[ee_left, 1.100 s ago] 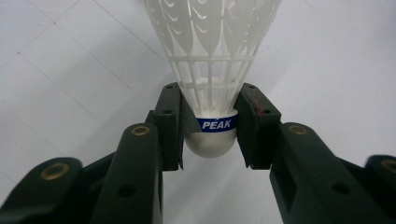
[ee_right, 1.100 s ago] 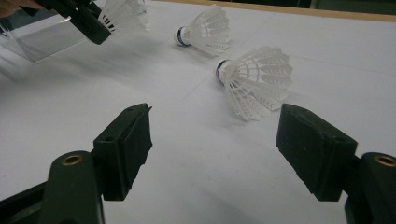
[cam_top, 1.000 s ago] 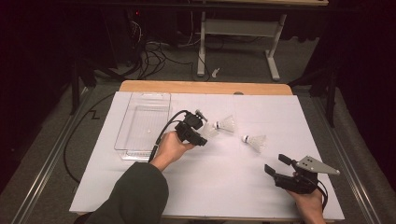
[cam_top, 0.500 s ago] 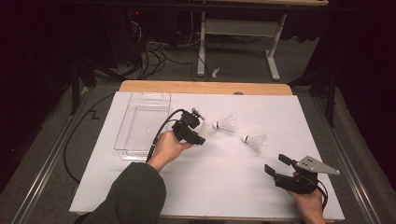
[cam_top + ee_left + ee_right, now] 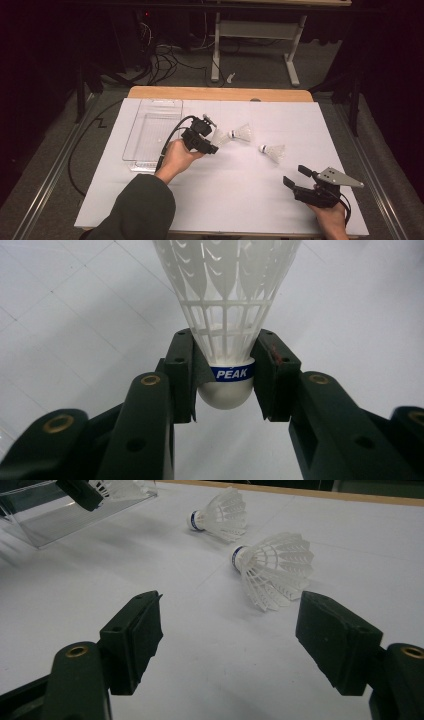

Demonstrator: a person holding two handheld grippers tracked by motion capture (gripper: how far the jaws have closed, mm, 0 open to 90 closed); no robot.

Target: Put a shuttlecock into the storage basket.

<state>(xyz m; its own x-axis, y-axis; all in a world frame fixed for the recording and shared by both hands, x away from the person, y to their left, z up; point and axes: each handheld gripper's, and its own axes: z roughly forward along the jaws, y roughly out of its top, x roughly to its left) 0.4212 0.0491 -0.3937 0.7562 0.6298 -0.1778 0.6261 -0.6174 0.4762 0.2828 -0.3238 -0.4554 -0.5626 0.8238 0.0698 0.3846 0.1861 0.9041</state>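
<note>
I have one shuttlecock (image 5: 227,315) clamped in my left gripper (image 5: 209,146), the jaws closed on its cork base at the blue band, with the white skirt pointing away from me. By my judgement this is the carrying step: the shuttlecock is picked up and held above the tabletop (image 5: 215,200), and the clear plastic tray (image 5: 150,135) just to the left of my left hand looks like where it belongs. The next move calls for swinging the left gripper over the tray's rim, lowering until the shuttlecock sits inside the walls, and only then letting the jaws part; the grip is on the rounded cork, so I should keep it steady and not tilt sharply

Two more shuttlecocks lie on their sides on the tabletop. One (image 5: 242,133) is just to the right of my left gripper, close to the skirt of the one I hold. The other (image 5: 272,151) lies farther right and nearer to me, ahead of my right gripper (image 5: 295,177)

My right gripper rests low at the near right of the tabletop with its jaws spread wide, holding nothing. In the right gripper view the nearer shuttlecock (image 5: 274,570) lies beyond the jaws, apart from both, its cork pointing to the left
</note>
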